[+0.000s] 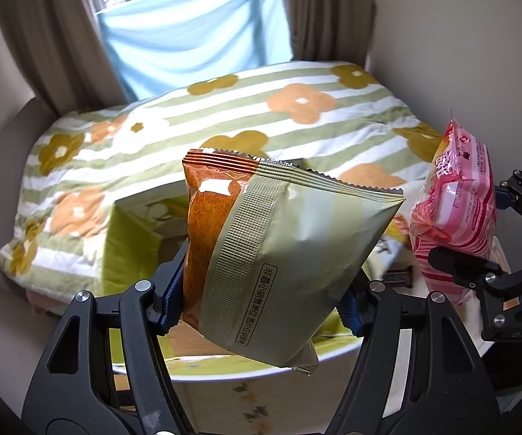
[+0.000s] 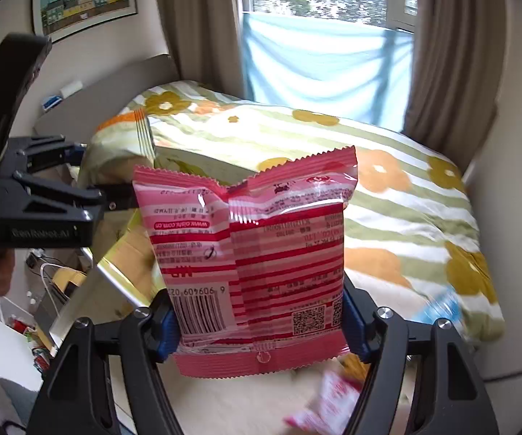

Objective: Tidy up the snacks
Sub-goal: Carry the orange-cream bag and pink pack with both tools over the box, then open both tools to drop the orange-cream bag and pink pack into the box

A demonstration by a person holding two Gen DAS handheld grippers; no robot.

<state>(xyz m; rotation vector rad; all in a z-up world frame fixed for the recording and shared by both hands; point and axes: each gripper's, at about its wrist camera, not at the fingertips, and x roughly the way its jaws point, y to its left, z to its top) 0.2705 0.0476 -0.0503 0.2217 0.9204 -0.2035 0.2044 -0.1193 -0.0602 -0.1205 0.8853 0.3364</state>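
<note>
My left gripper (image 1: 261,304) is shut on an olive-and-orange snack bag (image 1: 279,253), held tilted above an open green-lined cardboard box (image 1: 130,239). My right gripper (image 2: 257,322) is shut on a pink striped snack bag (image 2: 257,253), held upright. In the left wrist view the pink bag (image 1: 456,210) and the right gripper (image 1: 478,250) show at the right, beside the olive bag. In the right wrist view the left gripper (image 2: 90,181) shows at the left over the box (image 2: 130,253), and the olive bag's crimped edge (image 2: 144,137) pokes up behind the pink bag.
A bed with a green-striped flowered blanket (image 1: 297,108) lies behind. A white table surface (image 2: 246,398) lies below, with a small pink packet (image 2: 326,406) and a blue item (image 2: 442,304) on it. Curtains and a window stand at the back. Clutter lies on the floor at left (image 2: 39,337).
</note>
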